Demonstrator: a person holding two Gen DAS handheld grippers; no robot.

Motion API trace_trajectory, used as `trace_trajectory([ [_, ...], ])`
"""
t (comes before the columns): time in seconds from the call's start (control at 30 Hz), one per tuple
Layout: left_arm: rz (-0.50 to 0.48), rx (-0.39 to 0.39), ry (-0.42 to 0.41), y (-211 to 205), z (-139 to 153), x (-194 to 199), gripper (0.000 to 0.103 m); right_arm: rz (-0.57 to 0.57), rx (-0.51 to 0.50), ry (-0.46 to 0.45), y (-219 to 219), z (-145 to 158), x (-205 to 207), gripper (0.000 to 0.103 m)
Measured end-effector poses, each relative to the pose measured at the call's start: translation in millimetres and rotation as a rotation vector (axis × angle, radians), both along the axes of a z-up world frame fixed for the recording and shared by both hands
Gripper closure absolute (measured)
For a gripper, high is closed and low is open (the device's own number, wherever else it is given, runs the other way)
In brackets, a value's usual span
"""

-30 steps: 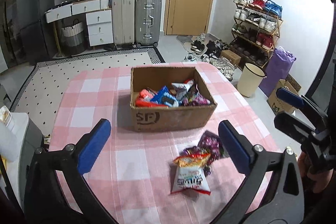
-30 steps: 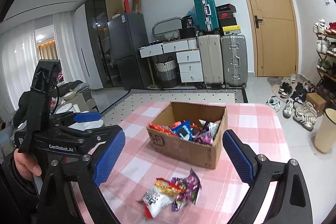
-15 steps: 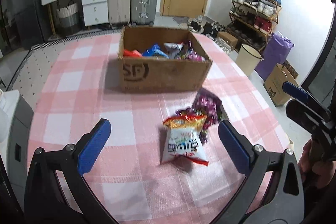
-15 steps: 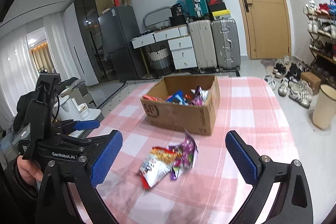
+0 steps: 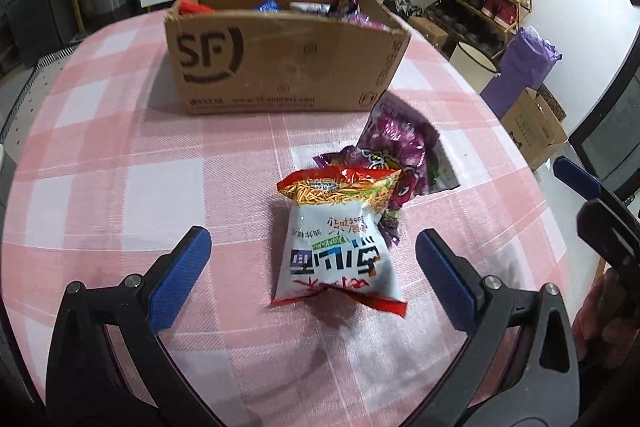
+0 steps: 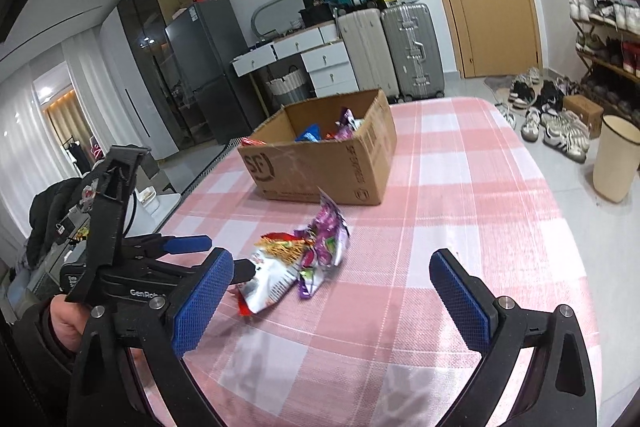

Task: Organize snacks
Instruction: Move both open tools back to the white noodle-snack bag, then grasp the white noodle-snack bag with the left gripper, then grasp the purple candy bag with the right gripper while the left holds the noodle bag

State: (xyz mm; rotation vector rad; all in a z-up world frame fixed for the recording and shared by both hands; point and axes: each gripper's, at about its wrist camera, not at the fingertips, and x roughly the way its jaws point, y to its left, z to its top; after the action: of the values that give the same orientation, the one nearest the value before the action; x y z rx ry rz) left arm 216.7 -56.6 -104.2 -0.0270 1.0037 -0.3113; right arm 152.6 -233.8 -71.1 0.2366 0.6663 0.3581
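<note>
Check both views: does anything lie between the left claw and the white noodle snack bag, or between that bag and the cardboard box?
Nothing visible blocks the left claw: its open fingers face the white noodle snack bag over bare tablecloth. Purple snack packets lie behind and partly under the bag, toward the cardboard box, beside the straight path.

A pink-and-white checked tablecloth (image 5: 120, 187) is seen beneath a brown box (image 5: 280, 67), with white-and-red (image 5: 340, 251) and purple (image 5: 396, 139) packets beside it.

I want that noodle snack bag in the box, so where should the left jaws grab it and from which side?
Grip the white noodle bag across its puffy middle, coming down from above on the near side. It lies flat, and its far end overlaps the purple packets, so the middle stays clear of them. The left gripper is already open astride it.
</note>
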Motion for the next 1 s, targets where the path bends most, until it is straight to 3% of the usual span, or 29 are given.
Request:
trace_trajectory([
  [0.47, 0.016, -0.040, 0.069, -1, -42, 44, 0.003, -0.013, 0.032, 0.083, -8, -35, 32, 0.003],
  [0.57, 0.004, -0.086, 0.070, -1, -45, 51, 0.015, -0.010, 0.031, 0.090, -6, -40, 35, 0.003],
  [0.67, -0.047, -0.120, 0.086, -4, -50, 56, 0.056, -0.008, 0.030, 0.096, -4, -43, 37, 0.003],
  [0.77, -0.080, -0.093, 0.070, -11, -47, 53, 0.061, -0.007, 0.028, 0.103, -3, -45, 39, 0.003],
  [1.0, -0.074, -0.088, 0.055, -13, -49, 60, 0.061, -0.007, 0.020, 0.107, 2, -47, 38, 0.003],
])
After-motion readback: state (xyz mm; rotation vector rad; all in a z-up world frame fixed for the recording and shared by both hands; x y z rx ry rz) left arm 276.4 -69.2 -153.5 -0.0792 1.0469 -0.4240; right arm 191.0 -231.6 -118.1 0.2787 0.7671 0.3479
